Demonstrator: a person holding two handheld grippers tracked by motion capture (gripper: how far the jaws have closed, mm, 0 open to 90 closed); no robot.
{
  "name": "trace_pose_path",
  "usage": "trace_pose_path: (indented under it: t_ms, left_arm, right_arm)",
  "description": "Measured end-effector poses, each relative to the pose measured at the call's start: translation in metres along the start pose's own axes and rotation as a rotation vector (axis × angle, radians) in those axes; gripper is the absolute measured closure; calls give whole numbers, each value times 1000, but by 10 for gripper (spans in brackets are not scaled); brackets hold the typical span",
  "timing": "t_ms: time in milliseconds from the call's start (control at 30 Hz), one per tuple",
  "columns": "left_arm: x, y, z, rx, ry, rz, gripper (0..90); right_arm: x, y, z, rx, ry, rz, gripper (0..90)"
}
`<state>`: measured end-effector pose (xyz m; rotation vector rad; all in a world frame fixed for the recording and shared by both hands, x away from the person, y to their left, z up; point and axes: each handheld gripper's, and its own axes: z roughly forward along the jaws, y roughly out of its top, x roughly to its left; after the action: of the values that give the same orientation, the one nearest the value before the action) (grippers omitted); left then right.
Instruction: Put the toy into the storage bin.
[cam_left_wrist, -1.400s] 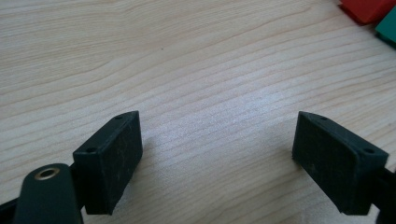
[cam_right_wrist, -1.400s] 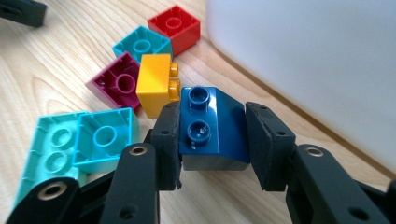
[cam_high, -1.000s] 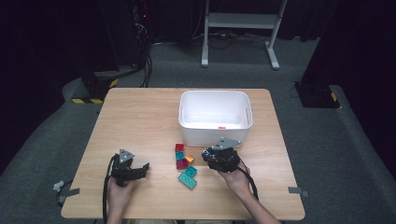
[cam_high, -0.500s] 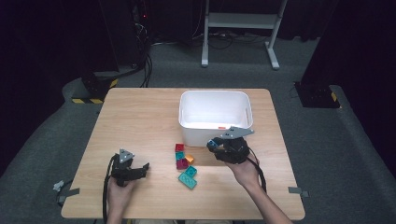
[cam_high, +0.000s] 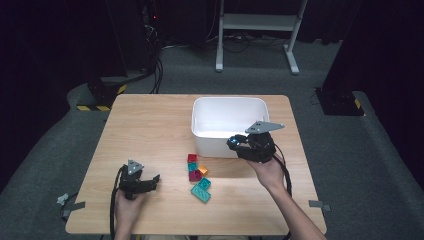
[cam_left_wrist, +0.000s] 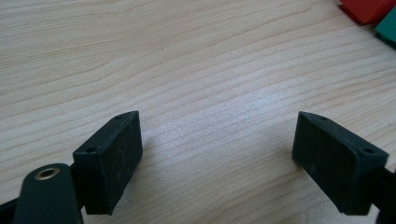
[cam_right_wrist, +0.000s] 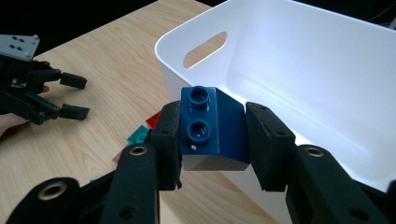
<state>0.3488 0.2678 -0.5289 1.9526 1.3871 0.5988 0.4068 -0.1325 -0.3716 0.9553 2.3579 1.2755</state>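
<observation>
Your right tongs (cam_right_wrist: 212, 140) pinch a dark blue block (cam_right_wrist: 212, 128) between both pads, held at the near wall of the white bin (cam_right_wrist: 327, 70), level with its rim and not yet over the opening. The main risk, as I judge it, is releasing too soon: let go here and the block could strike the rim and tumble back onto the counter (cam_high: 150, 130), perhaps into the loose blocks (cam_high: 197, 175) lying just in front of the bin. Carry it farther past the wall before you spread the pads. The grip also looks a little uneven: the pads bear on the block's flanks while its sloped face points toward the bin, so a quick swing could let it twist or slip out. Keep the squeeze steady and watch that the tongs' lower parts do not knock the bin's wall and shove it across the counter.

Your left tongs (cam_left_wrist: 215, 154) stand spread wide, low over bare wood, holding and touching nothing; a red and a teal block edge lie well ahead of them. From above they (cam_high: 134, 182) sit near the counter's front left, apart from the pile.
</observation>
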Motion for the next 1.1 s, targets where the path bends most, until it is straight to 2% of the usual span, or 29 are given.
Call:
trace_pose_path:
  t_ms: [433, 767, 1100]
  left_arm:
    - [0, 0, 0, 0, 0, 0, 161]
    - [0, 0, 0, 0, 0, 0, 161]
    - [0, 0, 0, 1, -1, 0, 161]
  right_arm:
    - [-21, 20, 3, 2, -35, 50, 589]
    - [-37, 26, 14, 35, -77, 90, 588]
    - [-47, 30, 25, 62, -100, 116, 587]
